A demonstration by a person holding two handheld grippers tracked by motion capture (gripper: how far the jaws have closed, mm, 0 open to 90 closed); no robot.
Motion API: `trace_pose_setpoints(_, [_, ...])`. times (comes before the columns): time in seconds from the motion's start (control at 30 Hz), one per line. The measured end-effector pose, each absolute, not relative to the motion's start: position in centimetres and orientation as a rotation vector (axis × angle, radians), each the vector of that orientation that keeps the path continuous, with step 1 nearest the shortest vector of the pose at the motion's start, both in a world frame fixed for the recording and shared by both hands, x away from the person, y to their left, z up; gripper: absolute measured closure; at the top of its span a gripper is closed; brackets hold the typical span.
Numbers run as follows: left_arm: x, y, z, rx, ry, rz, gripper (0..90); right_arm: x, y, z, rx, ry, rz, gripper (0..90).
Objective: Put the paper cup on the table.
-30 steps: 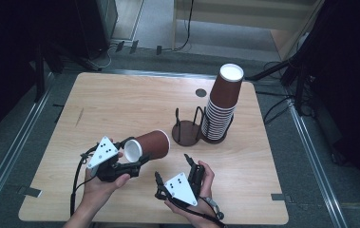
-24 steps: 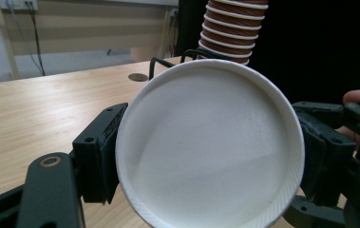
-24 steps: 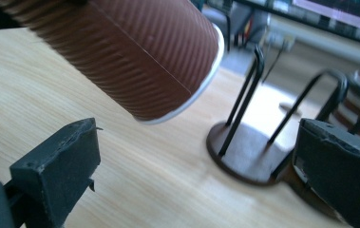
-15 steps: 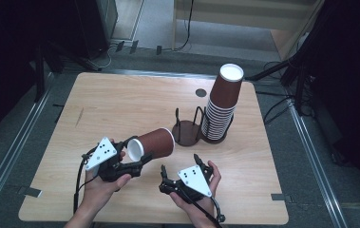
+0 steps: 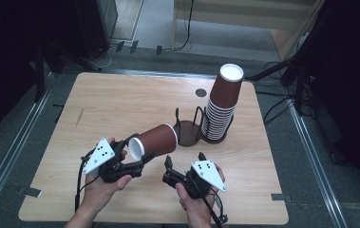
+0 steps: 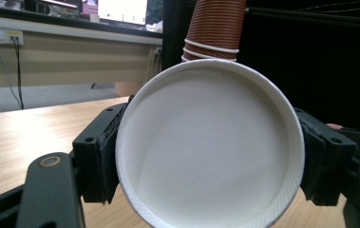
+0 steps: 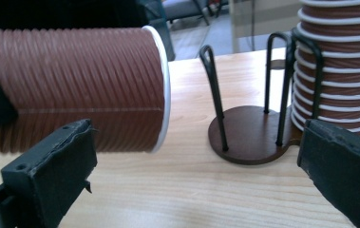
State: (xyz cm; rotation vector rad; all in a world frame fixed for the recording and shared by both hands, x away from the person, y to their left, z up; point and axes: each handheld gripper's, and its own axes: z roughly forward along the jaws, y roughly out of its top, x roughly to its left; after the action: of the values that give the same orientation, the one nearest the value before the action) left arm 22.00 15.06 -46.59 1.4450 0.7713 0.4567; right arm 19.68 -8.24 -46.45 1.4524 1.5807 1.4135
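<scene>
Sideways above the worktop (image 5: 120,102), 1 brown cup (image 5: 154,141) is clamped in the left gripper (image 5: 137,154) jaws. Just right, the right gripper (image 5: 183,164) jaws gape, facing the rack (image 7: 251,123) and stack (image 5: 222,104).

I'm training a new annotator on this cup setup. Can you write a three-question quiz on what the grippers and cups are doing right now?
1. True or false: the left gripper holds a paper cup lying sideways.
2. The right gripper is: A) shut on a cup, B) open, holding nothing, C) shut on the wire holder.
3. Fill in: the stack of cups stands in the far slot of the wire cup holder, while the near slot holds ____.

Key: 1 true; 2 B; 3 nothing.
</scene>
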Motion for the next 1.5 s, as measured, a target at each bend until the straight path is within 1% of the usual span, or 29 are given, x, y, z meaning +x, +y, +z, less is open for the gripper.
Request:
trace_pose_setpoints(0.13, [22.0,14.7,-46.7,1.451,0.757,0.457,23.9,19.9,-8.3,-46.3,1.525,1.542,1.445,0.0])
trace_pose_setpoints(0.4, [22.0,14.2,-47.1,1.445,0.747,0.44,24.0,19.9,-8.8,-46.2,1.72,1.459,1.621,0.0])
trace_pose_setpoints(0.67, [21.9,13.5,-47.4,1.434,0.728,0.465,24.0,19.3,-8.8,-46.2,1.821,1.341,1.652,0.0])
trace_pose_setpoints(0.83, [21.8,13.2,-47.7,1.428,0.719,0.477,24.0,19.6,-9.0,-46.9,1.961,1.285,1.733,0.0])
trace_pose_setpoints(0.97, [21.8,13.1,-47.8,1.43,0.71,0.486,24.0,20.2,-9.5,-47.7,2.131,1.226,1.884,0.0])
trace_pose_setpoints(1.0, [21.8,13.0,-47.8,1.428,0.708,0.489,24.0,20.2,-9.5,-47.7,2.131,1.226,1.884,0.0])
trace_pose_setpoints(1.03, [21.8,12.9,-47.9,1.426,0.704,0.489,24.0,20.2,-9.7,-47.9,2.205,1.159,1.909,0.0])
trace_pose_setpoints(1.27, [21.7,12.6,-48.1,1.432,0.686,0.501,24.1,20.4,-10.2,-48.0,2.322,1.03,2.041,0.0])
trace_pose_setpoints(1.5, [21.5,12.1,-48.5,1.435,0.665,0.503,24.1,20.4,-10.5,-47.8,2.508,0.89,2.075,0.0])
